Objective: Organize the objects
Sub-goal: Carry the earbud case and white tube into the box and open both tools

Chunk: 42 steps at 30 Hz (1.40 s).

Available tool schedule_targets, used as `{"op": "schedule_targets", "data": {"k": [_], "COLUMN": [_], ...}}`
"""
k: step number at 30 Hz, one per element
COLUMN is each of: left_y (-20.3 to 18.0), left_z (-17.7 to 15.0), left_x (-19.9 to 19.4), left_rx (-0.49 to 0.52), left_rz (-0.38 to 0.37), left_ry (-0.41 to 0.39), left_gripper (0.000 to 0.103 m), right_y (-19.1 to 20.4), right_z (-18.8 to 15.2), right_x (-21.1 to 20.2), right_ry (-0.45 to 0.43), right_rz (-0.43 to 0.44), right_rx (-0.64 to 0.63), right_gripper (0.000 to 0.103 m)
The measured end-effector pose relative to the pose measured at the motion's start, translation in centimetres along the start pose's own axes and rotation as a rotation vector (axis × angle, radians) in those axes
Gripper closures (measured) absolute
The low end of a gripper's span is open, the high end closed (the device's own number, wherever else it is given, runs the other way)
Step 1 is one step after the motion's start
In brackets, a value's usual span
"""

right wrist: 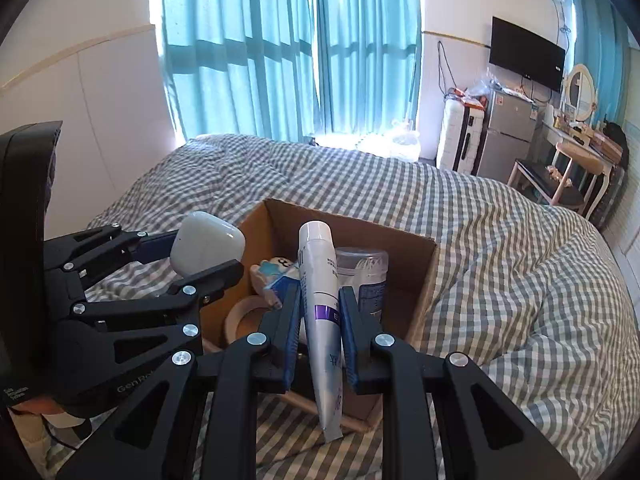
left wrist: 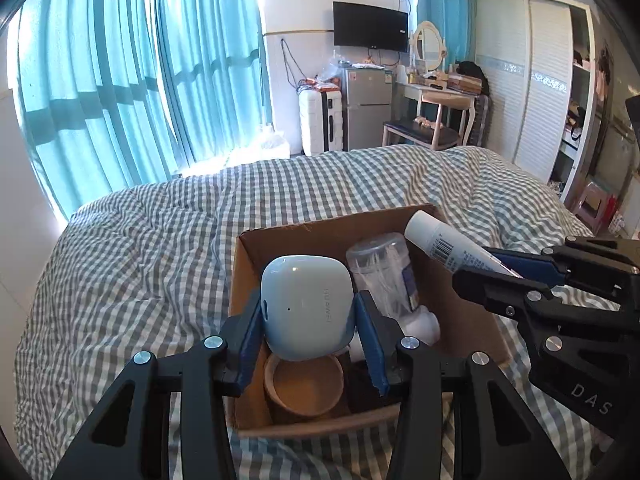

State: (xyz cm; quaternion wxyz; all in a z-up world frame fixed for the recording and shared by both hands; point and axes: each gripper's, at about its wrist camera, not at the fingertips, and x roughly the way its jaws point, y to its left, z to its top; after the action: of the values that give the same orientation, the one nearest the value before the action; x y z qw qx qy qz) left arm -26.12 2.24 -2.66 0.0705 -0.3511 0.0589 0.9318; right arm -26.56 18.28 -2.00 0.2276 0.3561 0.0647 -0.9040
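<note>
An open cardboard box (left wrist: 248, 272) (right wrist: 424, 280) sits on the checked bedspread. My left gripper (left wrist: 306, 316) is shut on a pale blue earbud case (left wrist: 306, 304), held above the box's near-left part; the case also shows in the right wrist view (right wrist: 206, 246). My right gripper (right wrist: 320, 312) is shut on a white and purple tube (right wrist: 322, 312), held upright over the box; the tube also shows in the left wrist view (left wrist: 448, 246). Inside the box are a clear cotton swab jar (left wrist: 380, 264) (right wrist: 366, 276), a tape roll (left wrist: 304, 384) (right wrist: 244, 316) and a small figurine (right wrist: 272, 276).
The bed (left wrist: 140, 260) with its grey checked cover spreads around the box. Beyond it are teal curtains (left wrist: 120, 80), a white suitcase (left wrist: 320, 120), a small fridge (left wrist: 368, 108), a dressing table with chair (left wrist: 436, 112) and a wardrobe (left wrist: 532, 80).
</note>
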Motion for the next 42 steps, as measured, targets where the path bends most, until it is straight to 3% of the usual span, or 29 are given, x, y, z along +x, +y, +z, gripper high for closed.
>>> {"op": "schedule_targets", "data": {"k": [8,15,30,33,35,42], "left_y": [0.8,1.2,0.8,1.0,1.1,1.1], "left_z": [-1.2,-3.0,-4.4,-4.4,-4.3,-3.9], "left_x": [5.0,6.9,7.3,7.2,7.0,5.0], "left_rx": [-0.036,-0.053,-0.034,-0.046,-0.061,-0.091], "left_rz": [-0.034,-0.047,-0.008,-0.026,-0.041,-0.056], "left_ry": [0.072,0.128,0.130,0.132,0.137,0.133], "left_gripper": [0.058,0.058,0.056,0.046,0.033,0.026], "right_y": [-1.8,-1.4,-1.3,-1.2,-1.3,-2.1], "right_z": [-1.3,-2.9,-3.2,-3.0,-2.9,-2.3], "right_x": [4.6,6.9,5.7,5.3,5.0,3.4], "right_ry": [0.077,0.134,0.085,0.073,0.069,0.056], "right_rz": [0.016,0.012,0.040,0.039,0.035,-0.020], "right_rx": [0.045,0.028,0.063,0.062,0.067,0.084], "right_gripper": [0.085,0.085,0.085,0.084,0.081,0.062]}}
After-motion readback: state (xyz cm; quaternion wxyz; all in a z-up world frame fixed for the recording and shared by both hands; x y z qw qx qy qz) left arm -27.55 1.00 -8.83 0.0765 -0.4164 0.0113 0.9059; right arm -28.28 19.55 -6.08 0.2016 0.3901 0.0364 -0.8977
